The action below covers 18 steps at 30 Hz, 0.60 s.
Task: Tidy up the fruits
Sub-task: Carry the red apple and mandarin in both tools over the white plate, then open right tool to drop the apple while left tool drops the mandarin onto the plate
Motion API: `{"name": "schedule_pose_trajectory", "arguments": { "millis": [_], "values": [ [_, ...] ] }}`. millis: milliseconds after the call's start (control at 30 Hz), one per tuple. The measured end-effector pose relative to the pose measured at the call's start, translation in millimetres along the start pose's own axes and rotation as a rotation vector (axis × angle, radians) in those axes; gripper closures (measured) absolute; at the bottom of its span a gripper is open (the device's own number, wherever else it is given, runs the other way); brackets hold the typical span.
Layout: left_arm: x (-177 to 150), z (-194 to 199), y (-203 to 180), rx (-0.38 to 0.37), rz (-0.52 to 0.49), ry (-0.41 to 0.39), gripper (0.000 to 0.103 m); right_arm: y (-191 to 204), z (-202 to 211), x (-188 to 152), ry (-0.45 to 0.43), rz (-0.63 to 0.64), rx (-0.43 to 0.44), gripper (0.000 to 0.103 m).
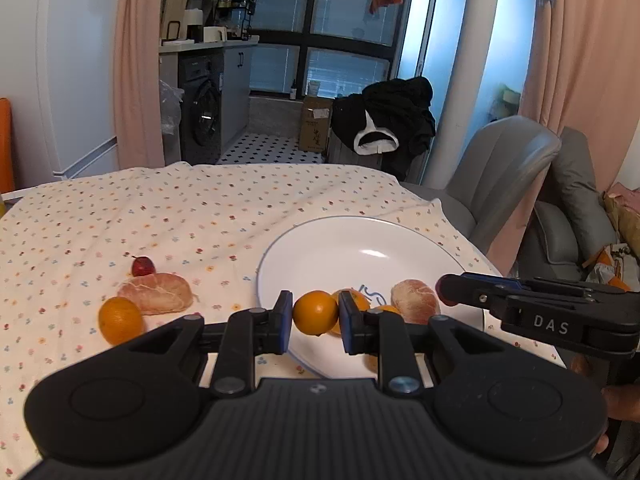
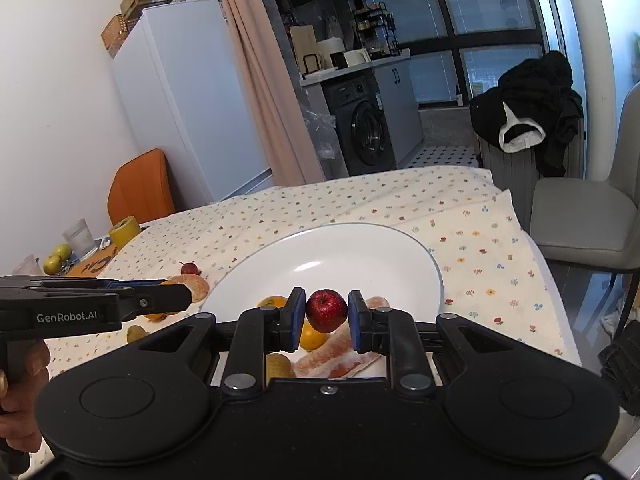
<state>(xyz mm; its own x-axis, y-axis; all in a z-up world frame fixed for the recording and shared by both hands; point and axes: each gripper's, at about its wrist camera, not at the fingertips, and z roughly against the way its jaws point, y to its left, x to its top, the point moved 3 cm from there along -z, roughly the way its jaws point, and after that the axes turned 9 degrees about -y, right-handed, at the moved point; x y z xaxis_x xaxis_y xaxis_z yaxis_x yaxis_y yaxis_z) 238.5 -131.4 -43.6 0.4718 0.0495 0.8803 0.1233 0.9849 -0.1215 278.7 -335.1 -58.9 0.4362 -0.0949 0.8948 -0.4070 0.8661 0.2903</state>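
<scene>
Left tongs [image 1: 315, 312] pinch a round orange fruit [image 1: 315, 312] above the near rim of the white round plate [image 1: 320, 252]; right tongs [image 2: 326, 312] pinch a small red apple [image 2: 326, 310] over that plate, which sits on the flower-print worktop [image 1: 160, 208].

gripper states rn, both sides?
Left gripper: closed on an orange, held above the white plate.
Right gripper: closed on a red apple, also over the plate.

Table, flower-print cloth [image 1: 208, 208]: white plate [image 1: 320, 248], loose orange [image 1: 120, 319], peeled citrus [image 1: 158, 293], small red fruit [image 1: 143, 266].
</scene>
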Motion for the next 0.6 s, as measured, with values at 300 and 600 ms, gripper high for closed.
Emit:
{"name": "schedule_pose_trajectory", "arguments": {
  "millis": [300, 600],
  "values": [
    [-6.5, -22.8, -5.0, -0.021, 0.0, 0.041, 0.08, -4.3, -14.5, -5.1, 0.026, -0.009, 0.006, 0.081],
    [-9.2, -31.3, -2.6, -0.043, 0.029, 0.067, 0.078, -5.4, -17.5, -6.2, 0.028, -0.017, -0.003, 0.072]
  ]
}}
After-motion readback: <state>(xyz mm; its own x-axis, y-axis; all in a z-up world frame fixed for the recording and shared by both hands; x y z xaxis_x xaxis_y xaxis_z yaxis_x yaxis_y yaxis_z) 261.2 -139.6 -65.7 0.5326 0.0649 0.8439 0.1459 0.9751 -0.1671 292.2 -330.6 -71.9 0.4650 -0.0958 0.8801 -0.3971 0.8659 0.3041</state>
